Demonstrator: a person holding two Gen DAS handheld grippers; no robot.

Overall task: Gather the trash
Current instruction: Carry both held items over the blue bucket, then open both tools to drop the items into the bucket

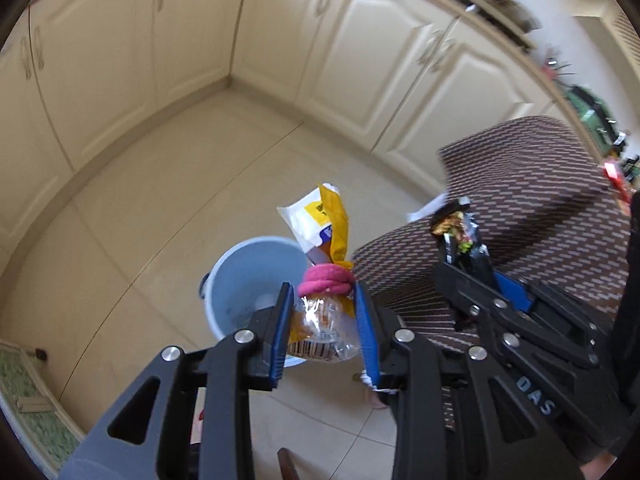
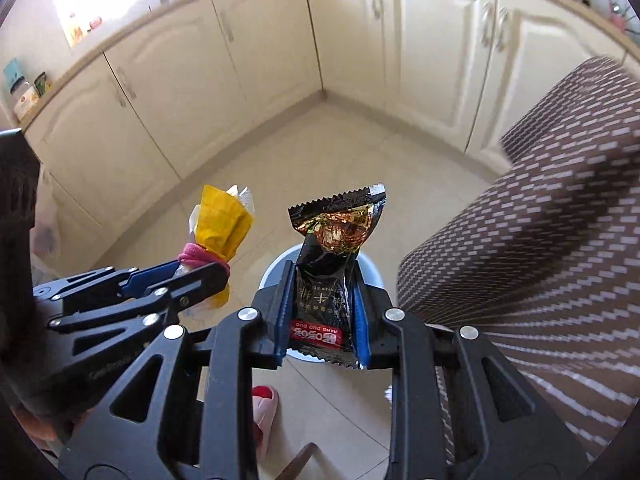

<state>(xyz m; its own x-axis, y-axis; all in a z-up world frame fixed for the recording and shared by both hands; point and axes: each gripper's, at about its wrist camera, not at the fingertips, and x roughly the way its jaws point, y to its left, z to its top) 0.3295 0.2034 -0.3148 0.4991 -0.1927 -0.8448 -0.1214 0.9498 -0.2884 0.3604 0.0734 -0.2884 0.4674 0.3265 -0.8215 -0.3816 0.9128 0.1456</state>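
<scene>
Right wrist view shows the right tool (image 2: 322, 312) clamped on a black packet (image 2: 334, 264) whose red label reads "JIANG DUO DUO", above a blue bin (image 1: 248, 280) on the floor, while the left tool (image 1: 326, 320) just left clamps a yellow bag (image 1: 320, 236) tied with a pink band (image 1: 326, 282).

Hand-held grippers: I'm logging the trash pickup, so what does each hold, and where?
The left hand-held gripper clamps the yellow snack bag just below its pink tie. The right hand-held gripper clamps the black wrapper by its lower half.
</scene>
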